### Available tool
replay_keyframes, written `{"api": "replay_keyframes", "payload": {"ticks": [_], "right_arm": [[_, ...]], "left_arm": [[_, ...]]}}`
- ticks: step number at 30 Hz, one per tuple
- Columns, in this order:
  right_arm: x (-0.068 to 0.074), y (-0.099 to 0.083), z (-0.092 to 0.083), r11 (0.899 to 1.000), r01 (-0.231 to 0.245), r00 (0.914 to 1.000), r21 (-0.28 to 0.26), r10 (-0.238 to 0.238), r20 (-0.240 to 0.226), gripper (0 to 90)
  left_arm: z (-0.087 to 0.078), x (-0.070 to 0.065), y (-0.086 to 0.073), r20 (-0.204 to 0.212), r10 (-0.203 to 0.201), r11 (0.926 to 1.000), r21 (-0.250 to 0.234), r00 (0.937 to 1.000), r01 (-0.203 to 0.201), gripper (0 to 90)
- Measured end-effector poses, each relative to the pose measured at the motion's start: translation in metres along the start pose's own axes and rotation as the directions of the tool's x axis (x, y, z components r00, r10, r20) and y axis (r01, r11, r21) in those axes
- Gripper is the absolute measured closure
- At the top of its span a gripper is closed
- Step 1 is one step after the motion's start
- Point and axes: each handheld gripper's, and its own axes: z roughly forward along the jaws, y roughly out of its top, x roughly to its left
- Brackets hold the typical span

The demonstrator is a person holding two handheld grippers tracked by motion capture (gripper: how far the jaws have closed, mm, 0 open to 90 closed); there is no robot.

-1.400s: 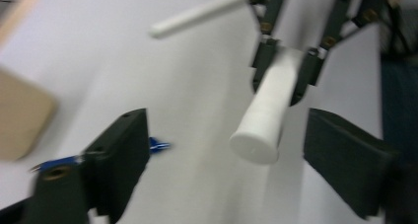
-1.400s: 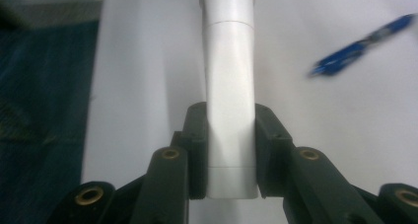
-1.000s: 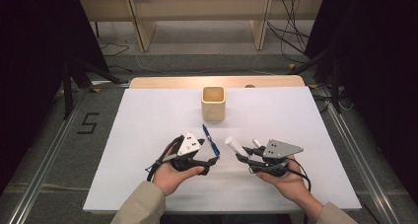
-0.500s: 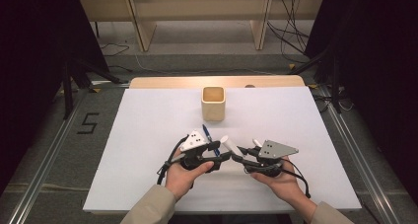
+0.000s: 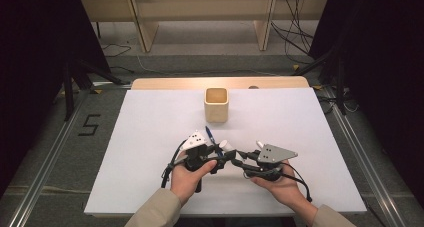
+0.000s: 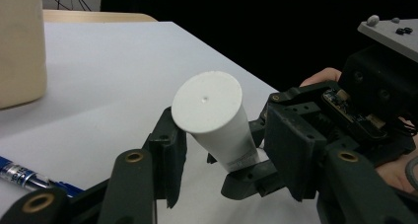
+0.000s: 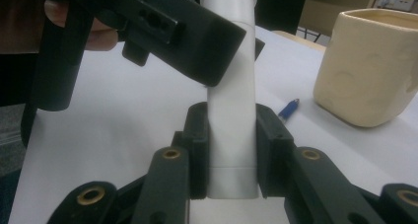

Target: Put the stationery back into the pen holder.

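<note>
- Right gripper [image 7: 230,155], near the front edge of the white table sheet [image 5: 150,137]: jaws clamped on the lower body of a white cylindrical plastic tube [image 7: 230,110], pads pressing both flanks.
- Left gripper [image 6: 222,150] meets it from the left; its jaws have just been closing, with the tube's flat cap end [image 6: 207,101] between them. One pad is at the tube wall, the other looks a touch apart, so the jaws are narrowed around the tube but not yet clamped.
- Tube location: held off the sheet, between the two grippers, front-centre of the sheet [image 5: 223,146].
- Long axis: runs along the right gripper's jaws, cap end pointing away from that hand, up and toward the left gripper; in the high view it slants toward the far-left.
- Step in hand, as judged: a second grip on the cap end, for a handover or uncapping.
- To do it well: keep the right clamp steady, finish closing the left jaws square on the cap, no skew; release or twist only once both pads seat.
- Nearby: blue pen [image 5: 209,135] lying on the sheet just beyond the grippers; cream square ceramic cup [image 5: 216,104] upright toward the far edge, well apart.
</note>
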Motion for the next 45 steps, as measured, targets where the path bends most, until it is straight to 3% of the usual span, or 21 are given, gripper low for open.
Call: {"api": "replay_keyframes", "payload": {"ticks": [6,10,13,16,20,24,30,35,43,44,45], "right_arm": [[0.001,0.000,0.000,1.000,0.012,0.9999,-0.006,-0.012,0.004,71.4],[0.002,0.000,0.001,1.000,0.025,0.9996,0.002,-0.025,0.009,71.2],[0.004,0.000,0.003,0.999,0.035,0.9993,0.009,-0.035,0.016,67.5],[0.004,0.001,0.004,0.999,0.030,0.9991,0.019,-0.030,0.031,56.1],[0.002,0.001,0.003,0.999,-0.001,0.9988,0.039,-0.001,0.049,42.0],[0.000,0.001,0.001,0.999,-0.012,0.9973,0.053,0.008,0.073,33.1],[-0.005,0.001,-0.003,0.998,-0.019,0.9942,0.065,0.012,0.107,28.7],[-0.011,-0.002,-0.008,0.995,-0.042,0.9901,0.088,0.030,0.137,27.7],[-0.019,-0.006,-0.019,0.992,-0.072,0.9853,0.104,0.055,0.162,24.2],[-0.020,-0.005,-0.022,0.988,-0.073,0.9854,0.134,0.051,0.162,23.8],[-0.020,-0.007,-0.021,0.992,-0.076,0.9837,0.105,0.058,0.171,23.6]], "left_arm": [[-0.001,0.002,-0.001,0.002,-0.030,0.9993,-0.022,0.9996,0.030,58.9],[-0.002,0.001,-0.002,0.036,-0.054,0.9980,-0.031,0.9979,0.055,64.4],[-0.002,-0.003,-0.001,0.029,-0.011,0.9997,-0.020,0.9995,0.012,66.8],[-0.002,-0.006,0.001,0.010,0.033,0.9994,-0.015,0.9994,-0.032,67.0],[-0.004,-0.008,0.004,-0.036,0.096,0.9952,-0.018,0.9947,-0.097,67.0],[-0.008,-0.007,0.007,-0.105,0.176,0.9842,-0.003,0.9788,-0.177,67.0],[-0.013,-0.001,0.012,-0.188,0.232,0.9713,-0.007,0.9543,-0.238,67.0],[-0.013,0.007,0.017,-0.242,0.242,0.9679,-0.009,0.9396,-0.251,67.0],[-0.011,0.021,0.032,-0.291,0.258,0.9622,-0.009,0.9213,-0.272,67.0],[-0.011,0.023,0.035,-0.297,0.259,0.9617,-0.010,0.9192,-0.274,67.0],[-0.011,0.024,0.038,-0.301,0.259,0.9614,-0.012,0.9180,-0.275,67.0]]}}
